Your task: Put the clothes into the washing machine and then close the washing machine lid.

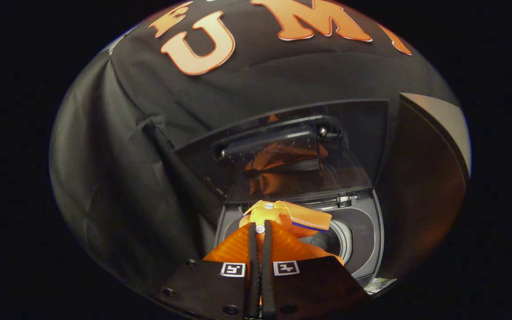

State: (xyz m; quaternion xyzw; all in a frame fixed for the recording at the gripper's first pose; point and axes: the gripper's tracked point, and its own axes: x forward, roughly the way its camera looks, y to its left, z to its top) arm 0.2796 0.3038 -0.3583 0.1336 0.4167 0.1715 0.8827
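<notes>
hand-held gripper clamping orange shirt, over washing machine

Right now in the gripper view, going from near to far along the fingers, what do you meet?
The gripper, fingers shut on the orange buttoned garment → the grey washing machine's round drum opening → the raised transparent lid with its dark handle → the black cloth wall.

I count one orange garment, one washing machine with one raised lid, and my two fingers pinching that garment.
</notes>
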